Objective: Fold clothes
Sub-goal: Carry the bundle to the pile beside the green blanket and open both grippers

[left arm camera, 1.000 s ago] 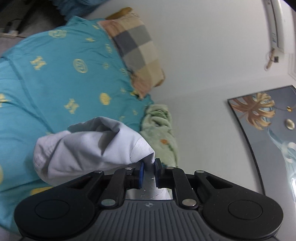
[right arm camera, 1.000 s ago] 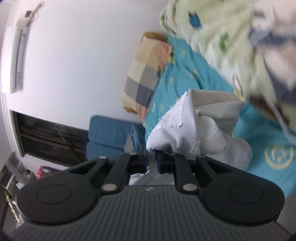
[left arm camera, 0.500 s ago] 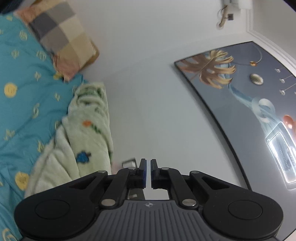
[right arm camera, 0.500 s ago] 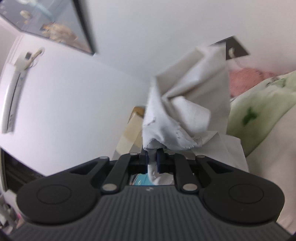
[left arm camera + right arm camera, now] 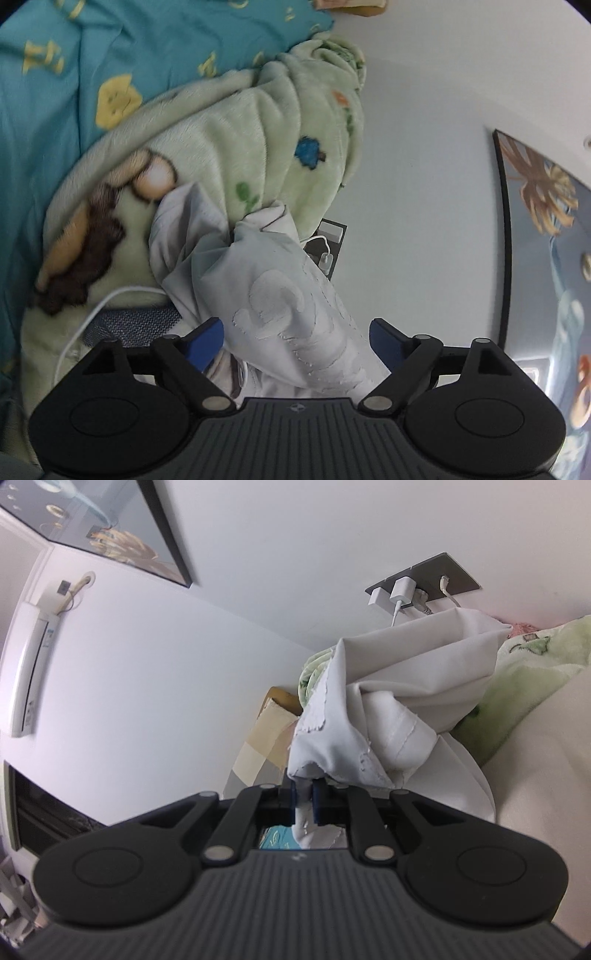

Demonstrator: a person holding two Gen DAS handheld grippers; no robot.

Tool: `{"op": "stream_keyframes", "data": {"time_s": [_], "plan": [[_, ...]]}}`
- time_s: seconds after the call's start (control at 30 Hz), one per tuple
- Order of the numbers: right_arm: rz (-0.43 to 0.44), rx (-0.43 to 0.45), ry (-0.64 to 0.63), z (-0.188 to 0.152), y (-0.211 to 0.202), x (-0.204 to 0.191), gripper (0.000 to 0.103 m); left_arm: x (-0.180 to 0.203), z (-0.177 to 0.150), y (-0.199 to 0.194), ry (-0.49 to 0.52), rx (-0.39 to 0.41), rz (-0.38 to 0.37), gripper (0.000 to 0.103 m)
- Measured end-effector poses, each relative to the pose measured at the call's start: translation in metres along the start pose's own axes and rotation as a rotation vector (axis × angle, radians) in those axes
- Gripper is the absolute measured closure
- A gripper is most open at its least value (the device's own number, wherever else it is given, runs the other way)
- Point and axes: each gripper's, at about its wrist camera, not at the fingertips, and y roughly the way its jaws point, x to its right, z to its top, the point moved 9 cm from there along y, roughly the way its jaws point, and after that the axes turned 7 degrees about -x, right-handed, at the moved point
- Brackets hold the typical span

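Green blanket (image 5: 229,155) is lying on the bed; white garment (image 5: 288,306) is draping over it at 6 o'clock. Left claw (image 5: 295,339) has just been opening, garment between its pads, unclamped. Right claw (image 5: 303,800) is clenching the garment's edge.

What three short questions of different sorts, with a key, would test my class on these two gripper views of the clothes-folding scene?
1. True or false: the right gripper is clamped on the white garment.
2. Multiple choice: the left gripper is A) shut on cloth, B) open with the white garment between its fingers, C) shut and empty.
3. Fill in: behind the garment in the left wrist view lies a pale green ____.

Key: 1 true; 2 B, its jaws have just been opening and the pads stand clear of the cloth; 3 blanket.
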Motion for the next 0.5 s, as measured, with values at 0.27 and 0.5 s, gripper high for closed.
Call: {"op": "stream_keyframes", "data": {"time_s": [0.27, 0.5], "plan": [[-0.001, -0.035, -0.079, -0.027, -0.019, -0.01, 0.092, -0.017, 0.011, 0.032, -0.013, -0.032, 0.025, 0.037], [-0.023, -0.067, -0.142, -0.05, -0.009, -0.037, 0.092, 0.004, 0.022, -0.019, 0.068, 0.015, 0.038, 0.09]]}}
